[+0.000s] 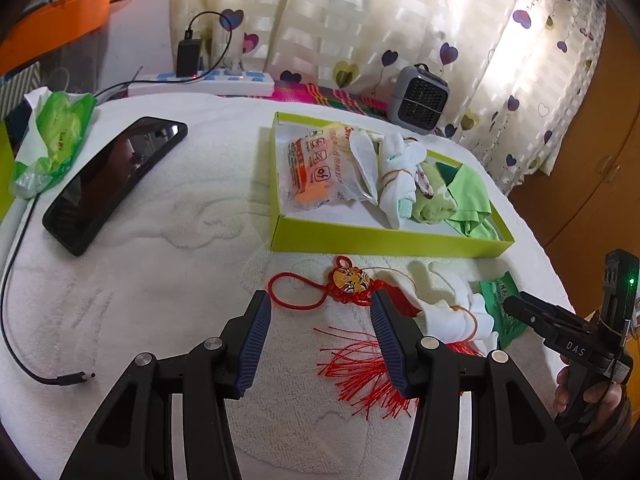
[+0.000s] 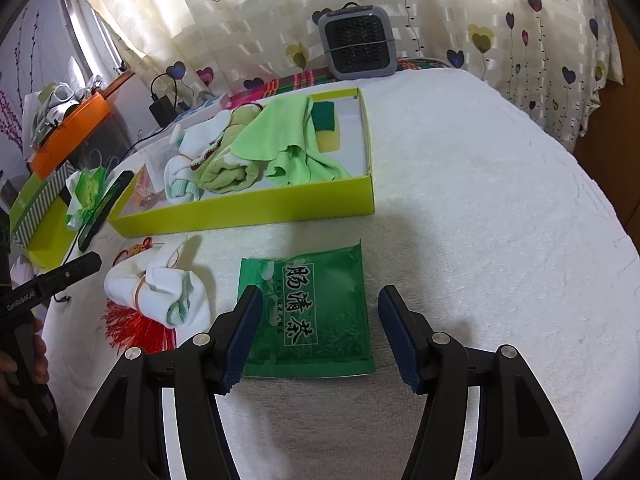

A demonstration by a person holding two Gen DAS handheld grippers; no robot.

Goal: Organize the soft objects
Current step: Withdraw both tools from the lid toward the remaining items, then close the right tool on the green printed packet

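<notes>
A lime-green box (image 1: 384, 240) (image 2: 240, 212) on the white towel holds an orange packet (image 1: 320, 172), a white sock bundle (image 1: 394, 176), a rolled green towel (image 2: 224, 172), a light green cloth (image 2: 280, 140) and a sponge (image 2: 326, 128). In front of the box lie a red knot ornament with tassel (image 1: 352, 280) (image 2: 132, 330), a white sock bundle (image 1: 452, 316) (image 2: 160, 284) and a green tea packet (image 2: 308, 312) (image 1: 500, 304). My left gripper (image 1: 320, 312) is open above the ornament. My right gripper (image 2: 316, 312) is open, straddling the tea packet.
A black phone (image 1: 116, 184), a green tissue pack (image 1: 56, 140) and a loose cable (image 1: 60, 380) lie at the left. A power strip (image 1: 204, 82) and a grey heater (image 1: 420, 100) (image 2: 358, 42) stand at the back by the curtain.
</notes>
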